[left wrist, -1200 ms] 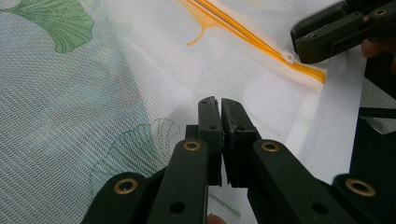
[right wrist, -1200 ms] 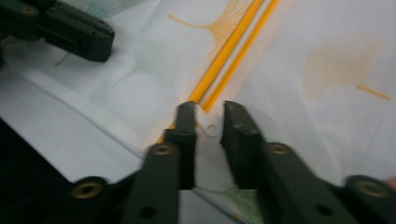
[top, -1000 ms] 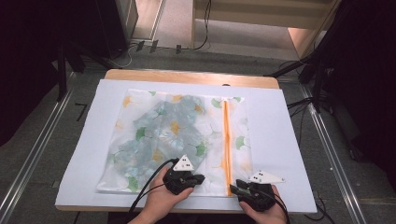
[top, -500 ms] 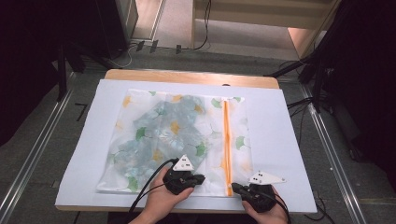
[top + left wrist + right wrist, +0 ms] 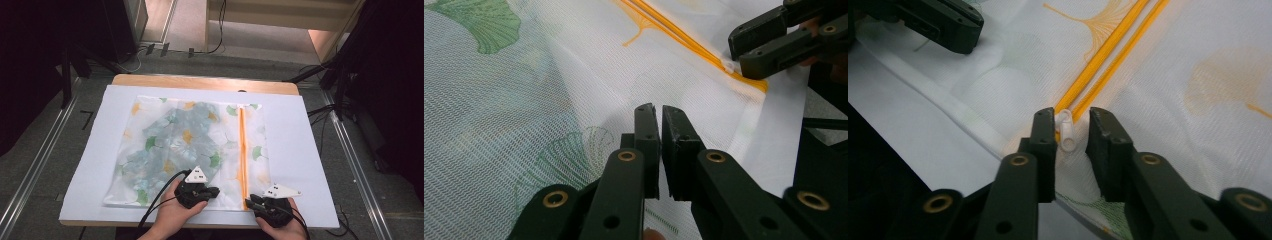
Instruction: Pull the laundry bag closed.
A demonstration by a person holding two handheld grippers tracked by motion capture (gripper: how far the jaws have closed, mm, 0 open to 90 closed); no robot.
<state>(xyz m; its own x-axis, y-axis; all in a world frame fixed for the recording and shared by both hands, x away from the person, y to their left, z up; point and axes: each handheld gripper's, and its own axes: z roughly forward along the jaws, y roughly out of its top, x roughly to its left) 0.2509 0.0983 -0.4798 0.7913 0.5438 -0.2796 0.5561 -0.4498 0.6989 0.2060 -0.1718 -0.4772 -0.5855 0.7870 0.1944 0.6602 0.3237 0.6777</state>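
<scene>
A white mesh bag (image 5: pixel 190 145) printed with green and orange leaves lies flat on a white sheet (image 5: pixel 300 150). An orange zipper (image 5: pixel 243 150) runs down its right side. My left gripper (image 5: pixel 214 191) rests on the bag's near edge, left of the zipper. In the left gripper view its jaws (image 5: pixel 659 111) are shut on a pinch of mesh. My right gripper (image 5: pixel 248 201) sits at the zipper's near end. Its jaws (image 5: pixel 1071 117) have just been opening and stand apart. The white zipper pull (image 5: pixel 1066 135) lies between them, not pressed.
The sheet covers a wooden table (image 5: pixel 200 82), whose bare far edge shows. Metal rails (image 5: pixel 35 170) run along the floor on both sides. Cables (image 5: pixel 215 45) and dark stands lie beyond the far edge. Each gripper trails a black cable (image 5: pixel 160 200) toward the person.
</scene>
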